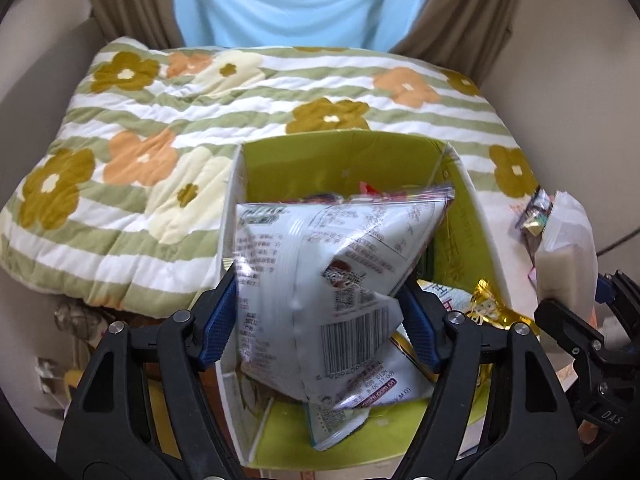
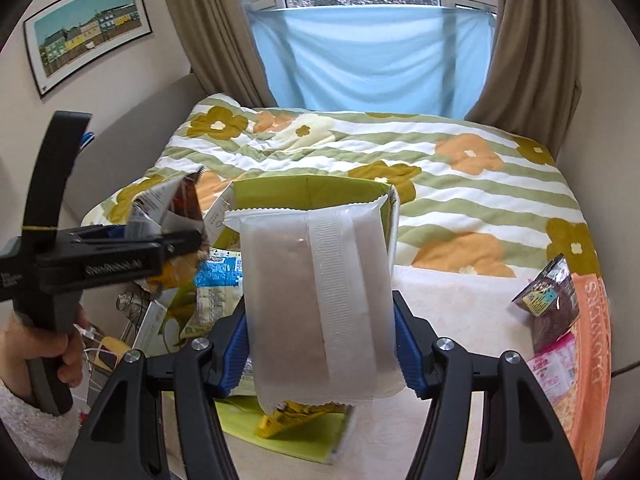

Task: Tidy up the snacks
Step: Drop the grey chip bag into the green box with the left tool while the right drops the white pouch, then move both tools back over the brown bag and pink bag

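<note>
My left gripper (image 1: 318,292) hangs over an open green box (image 1: 352,152) with a white printed snack bag (image 1: 320,264) between its blue pads, which touch the bag's sides. In the right wrist view the left gripper (image 2: 176,244) shows side-on at the left, and the snack bag (image 2: 164,204) sticks up out of it. My right gripper (image 2: 320,340) is shut on a white translucent packet (image 2: 320,288) with a pale block inside, held in front of the green box (image 2: 304,188). At the right edge of the left wrist view, the right gripper (image 1: 568,300) grips the translucent packet (image 1: 560,248).
Several snacks lie in the box, among them a gold wrapper (image 1: 488,308) and a blue-and-white packet (image 2: 218,276). A flowered quilt (image 2: 440,184) covers the surface behind. A dark snack bag (image 2: 548,300) and an orange "FLOWERS" item (image 2: 592,340) sit at the right. A hand (image 2: 60,352) holds the left gripper.
</note>
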Action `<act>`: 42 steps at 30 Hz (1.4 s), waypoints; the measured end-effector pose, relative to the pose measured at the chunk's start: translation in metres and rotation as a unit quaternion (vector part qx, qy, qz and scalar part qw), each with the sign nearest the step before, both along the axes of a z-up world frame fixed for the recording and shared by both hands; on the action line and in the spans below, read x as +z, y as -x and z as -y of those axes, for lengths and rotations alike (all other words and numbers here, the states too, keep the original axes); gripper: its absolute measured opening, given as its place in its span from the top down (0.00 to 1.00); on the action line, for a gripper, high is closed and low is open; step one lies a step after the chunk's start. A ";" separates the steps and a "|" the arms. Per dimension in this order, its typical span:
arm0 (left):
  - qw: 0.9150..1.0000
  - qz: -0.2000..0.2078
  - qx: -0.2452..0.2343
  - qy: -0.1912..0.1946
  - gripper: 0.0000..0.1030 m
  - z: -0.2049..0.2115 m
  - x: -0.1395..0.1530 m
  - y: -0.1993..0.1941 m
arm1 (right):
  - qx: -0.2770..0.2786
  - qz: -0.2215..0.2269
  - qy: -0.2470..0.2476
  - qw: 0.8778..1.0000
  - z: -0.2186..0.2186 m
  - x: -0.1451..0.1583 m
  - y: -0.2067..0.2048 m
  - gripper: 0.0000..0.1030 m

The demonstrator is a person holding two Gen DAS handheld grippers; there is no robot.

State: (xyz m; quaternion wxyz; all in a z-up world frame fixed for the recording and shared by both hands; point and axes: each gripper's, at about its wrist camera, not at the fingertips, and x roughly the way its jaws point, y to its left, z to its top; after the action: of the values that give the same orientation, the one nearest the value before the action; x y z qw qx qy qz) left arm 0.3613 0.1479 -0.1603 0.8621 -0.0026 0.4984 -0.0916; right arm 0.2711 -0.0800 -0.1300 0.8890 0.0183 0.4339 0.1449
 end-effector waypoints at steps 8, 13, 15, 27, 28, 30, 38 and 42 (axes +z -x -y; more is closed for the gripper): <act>1.000 -0.001 -0.011 0.004 0.01 -0.015 -0.008 0.015 | -0.032 -0.023 0.010 0.999 -0.015 -0.010 0.005 0.43; 1.000 0.008 -0.002 -0.006 0.01 -0.021 -0.004 0.032 | -0.023 -0.030 0.014 0.999 -0.015 -0.014 0.009 0.43; 1.000 0.002 -0.008 0.002 0.01 -0.019 -0.009 0.036 | -0.013 -0.029 0.010 0.999 -0.017 -0.012 0.009 0.43; 1.000 0.006 0.018 0.009 0.01 -0.027 -0.002 0.077 | 0.023 -0.031 0.011 0.999 -0.026 -0.016 0.014 0.43; 1.000 0.002 0.020 0.013 0.01 -0.030 -0.005 0.079 | 0.019 -0.036 0.009 0.999 -0.025 -0.019 0.014 0.42; 1.000 -0.004 0.022 0.015 0.01 -0.033 -0.010 0.080 | 0.009 -0.047 0.009 0.999 -0.023 -0.026 0.015 0.37; 1.000 -0.020 0.004 0.021 0.01 -0.035 -0.024 0.093 | -0.016 -0.025 0.017 0.999 -0.023 -0.032 0.029 0.03; 0.999 -0.021 -0.008 0.029 0.01 -0.036 -0.026 0.098 | -0.031 -0.027 0.015 0.999 -0.023 -0.035 0.037 0.03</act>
State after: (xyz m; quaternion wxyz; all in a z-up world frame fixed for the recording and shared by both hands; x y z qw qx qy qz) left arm 0.2637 0.1838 -0.1864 0.8500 -0.0257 0.5139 -0.1129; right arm 0.2337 -0.0571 -0.1650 0.8812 0.0220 0.4592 0.1099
